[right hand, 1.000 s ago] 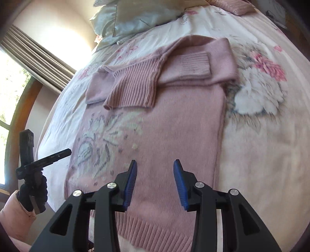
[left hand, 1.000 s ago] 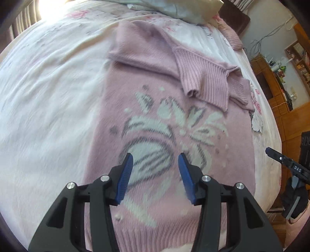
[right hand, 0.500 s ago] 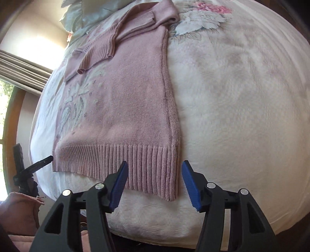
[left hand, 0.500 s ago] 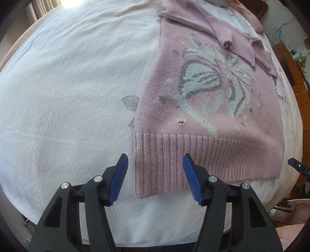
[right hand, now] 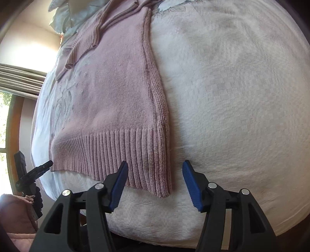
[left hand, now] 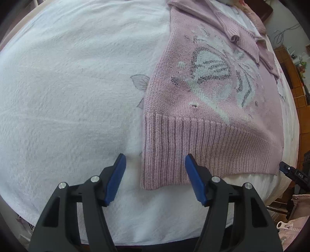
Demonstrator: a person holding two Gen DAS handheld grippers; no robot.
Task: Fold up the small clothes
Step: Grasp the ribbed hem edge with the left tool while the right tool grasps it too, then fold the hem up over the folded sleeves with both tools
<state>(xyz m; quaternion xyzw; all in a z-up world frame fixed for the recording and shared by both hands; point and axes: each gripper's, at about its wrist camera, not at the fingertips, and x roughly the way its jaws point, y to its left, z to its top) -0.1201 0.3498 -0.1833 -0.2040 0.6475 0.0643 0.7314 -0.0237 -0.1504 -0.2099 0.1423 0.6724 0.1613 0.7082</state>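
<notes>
A pink knitted sweater (left hand: 209, 108) with a white flower pattern lies flat on the bed, its sleeves folded across the chest at the far end. Its ribbed hem (left hand: 193, 151) faces me. My left gripper (left hand: 155, 168) is open, its blue pads straddling the hem's left corner just above the cloth. In the right wrist view the same sweater (right hand: 108, 100) runs away to the upper left. My right gripper (right hand: 155, 174) is open around the hem's right corner (right hand: 160, 174). Neither gripper holds anything.
The white bedspread (left hand: 67, 97) spreads wide to the left of the sweater and to its right (right hand: 232, 87). Pillows (right hand: 64, 17) lie at the far end. The bed's near edge is just under both grippers. A window and curtain (right hand: 17, 77) stand at the left.
Both grippers have drawn back from over the sweater's body to its ribbed hem and come lower. Each now brackets a bottom corner. The sweater has not moved.
</notes>
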